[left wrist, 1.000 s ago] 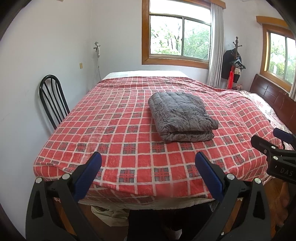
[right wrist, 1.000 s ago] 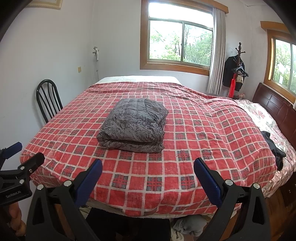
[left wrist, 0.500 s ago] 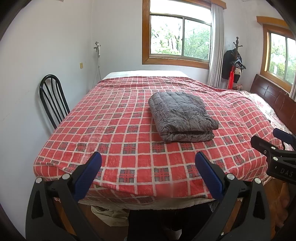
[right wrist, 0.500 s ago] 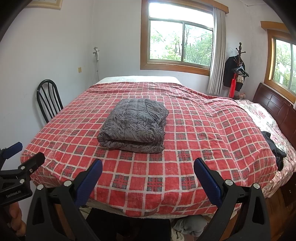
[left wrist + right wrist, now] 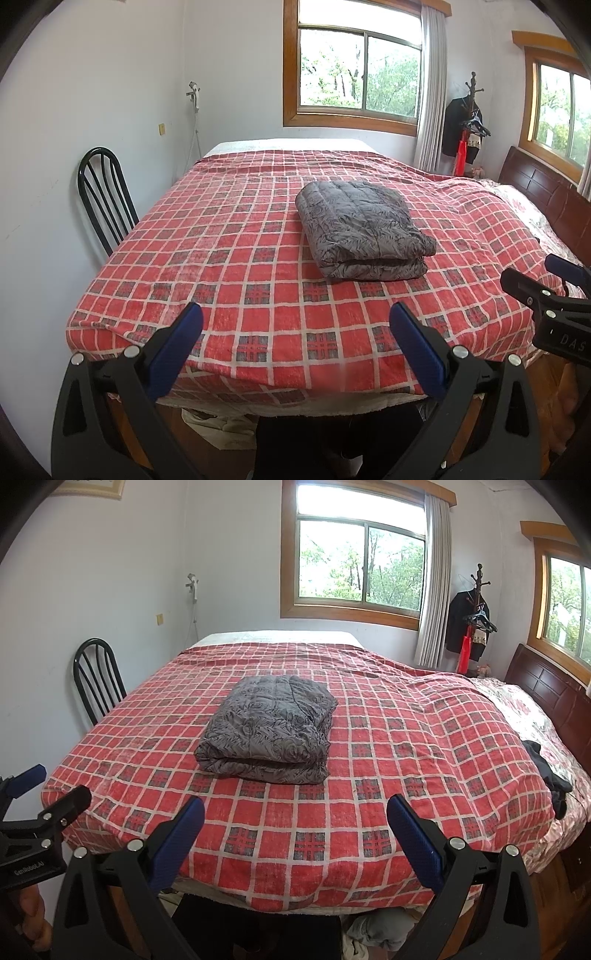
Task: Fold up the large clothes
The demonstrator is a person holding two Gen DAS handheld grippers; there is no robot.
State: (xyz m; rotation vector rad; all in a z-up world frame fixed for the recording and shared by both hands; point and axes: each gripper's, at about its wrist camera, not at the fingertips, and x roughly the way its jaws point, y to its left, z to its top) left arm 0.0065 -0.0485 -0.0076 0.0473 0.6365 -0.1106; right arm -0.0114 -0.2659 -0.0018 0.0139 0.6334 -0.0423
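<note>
- Folded grey quilted garment [image 5: 360, 229] lying flat near the middle of the bed [image 5: 240, 258], on the red checked bedspread [image 5: 406, 746].
- Left hand-held gripper [image 5: 295, 336] spread wide, empty, short of the bed's near edge.
- Right hand-held gripper [image 5: 295, 819] likewise released, grasping nothing.
- Black chair [image 5: 101, 199] beside the bed, against the wall.

1. Garment [image 5: 360, 227]: one grey quilted piece with a swirling rose and leaf pattern.
2. State: folded into a thick, roughly rectangular bundle of several stacked layers.
3. Pose: lies flat; the layered fold edge faces the cameras, with rounded corners at the far end.
4. Location: rests near the middle of the bed [image 5: 229, 236], on the red checked cover.
</note>
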